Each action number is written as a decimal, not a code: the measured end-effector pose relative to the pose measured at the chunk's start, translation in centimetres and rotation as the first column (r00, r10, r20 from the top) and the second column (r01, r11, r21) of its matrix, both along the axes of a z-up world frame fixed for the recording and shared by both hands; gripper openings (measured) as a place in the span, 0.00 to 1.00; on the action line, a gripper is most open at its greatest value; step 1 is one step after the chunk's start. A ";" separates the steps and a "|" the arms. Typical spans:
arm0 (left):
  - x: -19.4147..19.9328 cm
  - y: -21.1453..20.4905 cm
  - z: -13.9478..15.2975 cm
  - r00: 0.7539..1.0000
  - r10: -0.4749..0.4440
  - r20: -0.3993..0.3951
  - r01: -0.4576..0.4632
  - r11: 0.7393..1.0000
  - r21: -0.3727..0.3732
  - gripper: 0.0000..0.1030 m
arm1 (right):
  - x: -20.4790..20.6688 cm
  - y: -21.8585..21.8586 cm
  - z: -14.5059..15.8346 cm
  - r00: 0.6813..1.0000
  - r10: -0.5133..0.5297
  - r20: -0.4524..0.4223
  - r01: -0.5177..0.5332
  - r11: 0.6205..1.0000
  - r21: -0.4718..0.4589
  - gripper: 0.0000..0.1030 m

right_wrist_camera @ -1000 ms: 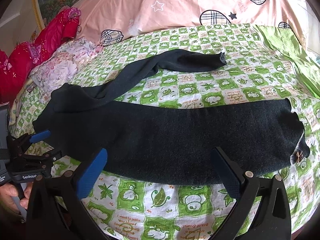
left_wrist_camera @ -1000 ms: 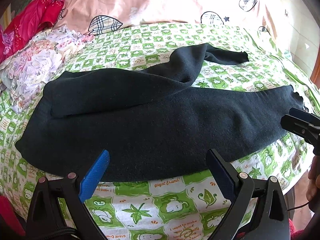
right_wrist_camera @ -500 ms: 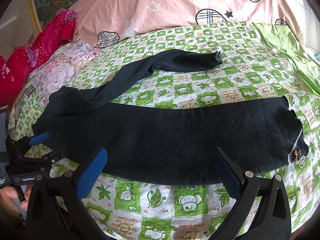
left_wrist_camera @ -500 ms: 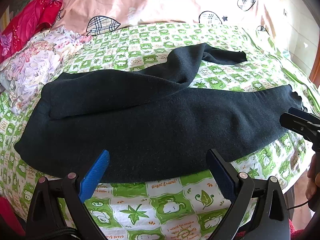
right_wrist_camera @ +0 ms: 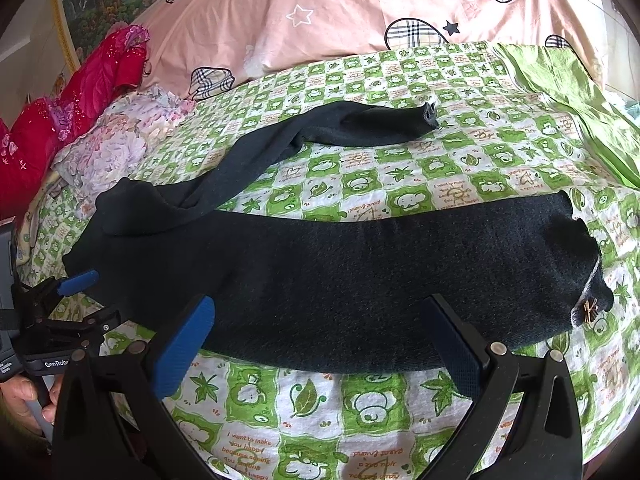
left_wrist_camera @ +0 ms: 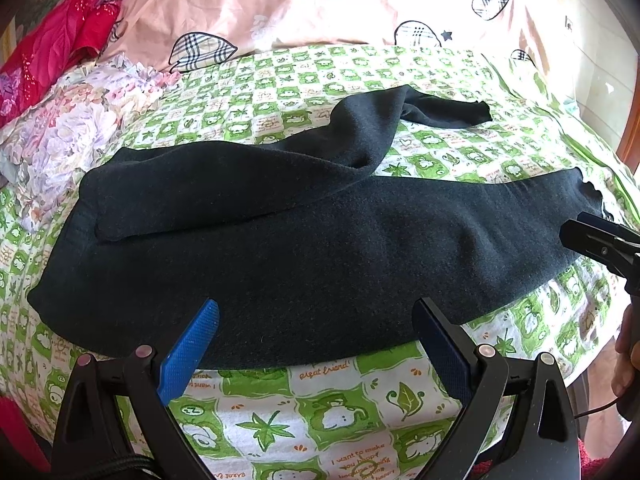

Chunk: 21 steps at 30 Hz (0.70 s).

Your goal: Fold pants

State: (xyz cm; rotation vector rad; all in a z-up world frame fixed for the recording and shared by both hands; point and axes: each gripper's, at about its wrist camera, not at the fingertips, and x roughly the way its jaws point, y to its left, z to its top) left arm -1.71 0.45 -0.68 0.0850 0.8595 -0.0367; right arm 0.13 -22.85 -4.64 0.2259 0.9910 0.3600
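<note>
Dark pants (left_wrist_camera: 312, 248) lie spread across a green-and-white checked bedsheet (left_wrist_camera: 320, 400). One leg runs along the near edge; the other leg (left_wrist_camera: 360, 128) angles off toward the pillows. In the right wrist view the pants (right_wrist_camera: 340, 280) end at the right in a waistband with a small bow (right_wrist_camera: 588, 312). My left gripper (left_wrist_camera: 316, 316) is open and empty, its fingertips over the near edge of the pants. My right gripper (right_wrist_camera: 320, 312) is open and empty, also over the near edge. The right gripper also shows in the left wrist view (left_wrist_camera: 592, 240), and the left gripper shows in the right wrist view (right_wrist_camera: 76, 300).
A pink quilt with plaid hearts (left_wrist_camera: 320, 8) lies at the back. A floral pillow (left_wrist_camera: 68, 136) and red fabric (left_wrist_camera: 60, 44) lie at the left. A green cloth (right_wrist_camera: 580, 92) lies at the right in the right wrist view. The bed's edge runs below both grippers.
Both grippers have moved slightly forward toward the pants, staying open. The pants have not moved.
</note>
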 end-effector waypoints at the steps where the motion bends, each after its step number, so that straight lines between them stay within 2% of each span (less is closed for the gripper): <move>1: 0.0 0.0 0.0 1.000 0.000 -0.001 0.000 1.000 0.000 0.95 | 0.1 0.0 0.0 1.000 0.000 -0.001 0.000 1.000 0.000 1.00; 21: 0.1 -0.1 0.0 1.000 -0.002 -0.005 0.002 1.000 -0.004 0.95 | 0.5 0.2 0.1 1.000 0.003 0.002 -0.003 1.000 0.015 1.00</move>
